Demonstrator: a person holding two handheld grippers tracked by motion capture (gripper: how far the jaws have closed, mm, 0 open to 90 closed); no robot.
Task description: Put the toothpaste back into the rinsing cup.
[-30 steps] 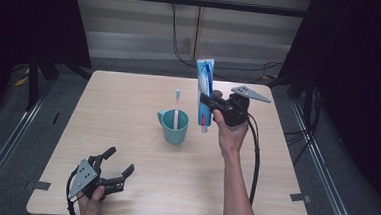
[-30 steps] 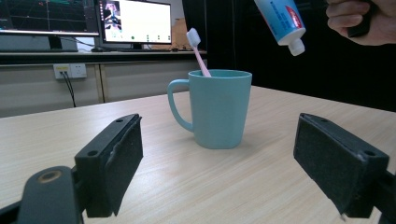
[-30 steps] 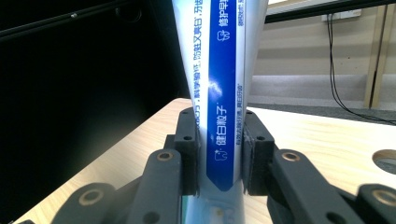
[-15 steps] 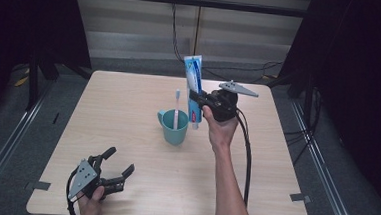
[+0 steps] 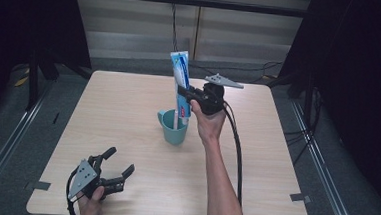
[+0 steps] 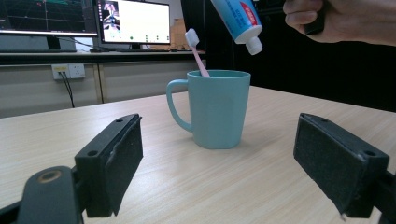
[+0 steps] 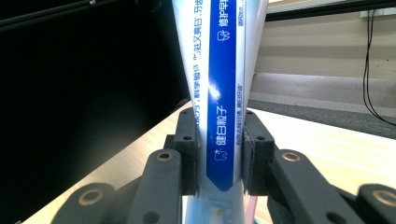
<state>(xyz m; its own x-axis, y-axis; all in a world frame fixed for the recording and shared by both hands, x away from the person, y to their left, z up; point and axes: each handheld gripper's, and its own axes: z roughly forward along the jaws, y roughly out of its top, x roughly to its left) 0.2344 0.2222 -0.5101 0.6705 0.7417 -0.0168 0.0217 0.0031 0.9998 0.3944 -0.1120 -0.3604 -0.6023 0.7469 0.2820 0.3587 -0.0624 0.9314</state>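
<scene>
1. Where the wooden table (image 5: 128, 103) spreads pale and broad across the high view, it bears one teal mug (image 5: 173, 126) near its centre; its far corners run into dark surroundings.
2. Right forearm: enters from the bottom edge of the high view, extended forward and up over the table, with the right hand (image 5: 208, 122) raised just right of the mug. A black cable trails back from it along the arm.
3. Right gripper (image 5: 185, 93): pointing level toward the left of the high view, jaws pinched on a toothpaste tube (image 5: 181, 82). In the right gripper view the pads press both sides of the tube (image 7: 219, 116) low on its body.
4. Toothpaste tube: held upright, cap end down, flat crimped end up. The cap (image 6: 254, 45) hangs above the mug's rim, slightly to its right in the left gripper view, clear of it. The upper tube is cut off at the top of both gripper views.
5. Left gripper (image 5: 117, 170): low at the near left corner of the table, held in the left hand (image 5: 91, 204), jaws spread wide with nothing between them, aimed at the mug (image 6: 215, 109), well apart from it.
6. Toothbrush (image 6: 198, 51): pink handle, white head, standing tilted in the mug; its lower part is hidden by the mug wall, and in the high view the tube partly covers it.
</scene>
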